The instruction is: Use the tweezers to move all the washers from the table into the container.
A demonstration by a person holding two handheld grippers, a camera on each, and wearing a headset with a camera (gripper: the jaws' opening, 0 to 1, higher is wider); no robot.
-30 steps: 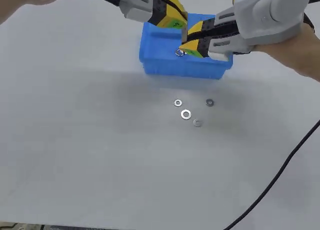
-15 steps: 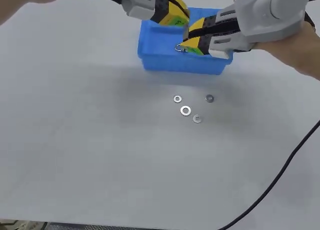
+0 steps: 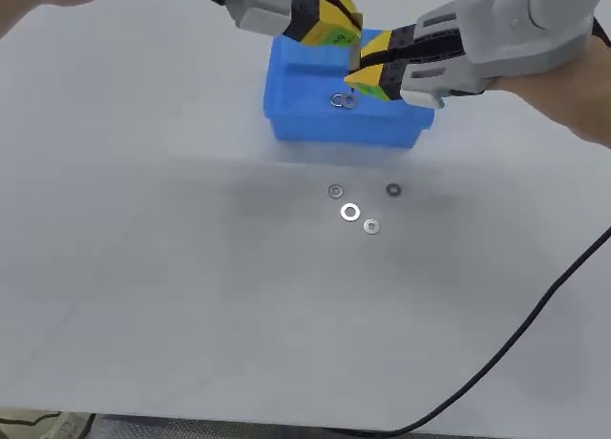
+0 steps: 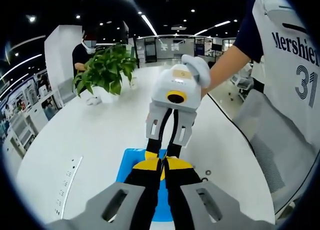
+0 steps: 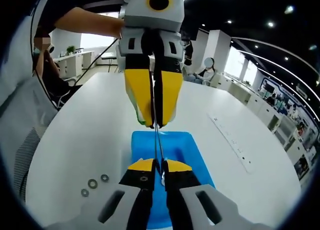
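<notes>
The left gripper (image 5: 155, 122) is clamping the upper end of the tweezers (image 5: 157, 142). The right gripper (image 5: 159, 166) is pinching their lower arms between jaws drawn almost together, so both are grasping the one tool above the blue container (image 3: 315, 129). In the head view a washer (image 3: 337, 100) is sitting at the tweezers' tip, inside the container's outline. I cannot tell whether it is being pinched there or is lying on the container floor. The step in hand looks like the drop-off of this washer. Four loose washers (image 3: 350, 212) are lying in a small cluster on the white table (image 3: 191, 267), near the container's front wall. The next move is probably calling for the right jaws to ease so the tips spread and the washer falls. Then both grippers would carry the tweezers to the cluster and set the tips astride one washer's edge.
</notes>
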